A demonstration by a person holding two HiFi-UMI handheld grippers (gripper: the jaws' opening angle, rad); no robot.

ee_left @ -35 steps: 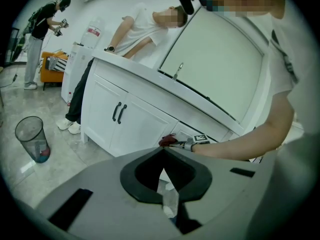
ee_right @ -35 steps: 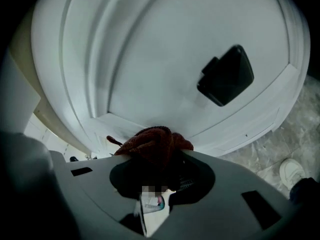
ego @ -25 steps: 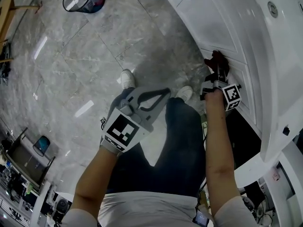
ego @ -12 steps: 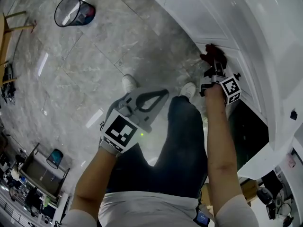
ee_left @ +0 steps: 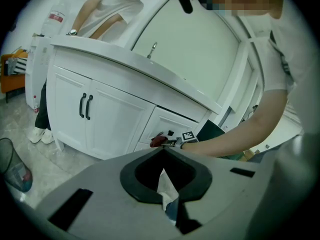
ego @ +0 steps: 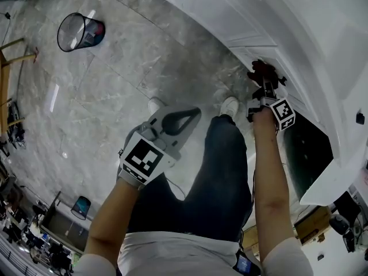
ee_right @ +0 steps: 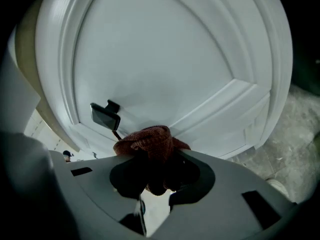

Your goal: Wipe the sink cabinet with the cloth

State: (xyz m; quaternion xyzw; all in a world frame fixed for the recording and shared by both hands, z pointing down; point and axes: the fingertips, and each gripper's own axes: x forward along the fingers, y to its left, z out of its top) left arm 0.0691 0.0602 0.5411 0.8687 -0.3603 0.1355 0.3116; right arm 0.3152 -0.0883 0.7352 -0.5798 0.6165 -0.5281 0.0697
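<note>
Against the white cabinet door [ee_right: 165, 54], just beside its black handle [ee_right: 105, 115], sits the bunched dark red cloth [ee_right: 149, 140], clenched between the jaws of the right gripper [ego: 265, 84]. Well apart from it, the left gripper [ego: 194, 112] hangs over the grey floor [ego: 115, 79], its jaws closed together with nothing between them.

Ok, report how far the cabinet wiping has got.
Done: cannot tell; the white cabinet shows no wiped or dirty patches. In hand: right gripper holds the red cloth at a door panel beside its black handle. Remaining: likely the other doors; left gripper hangs shut, empty.
</note>
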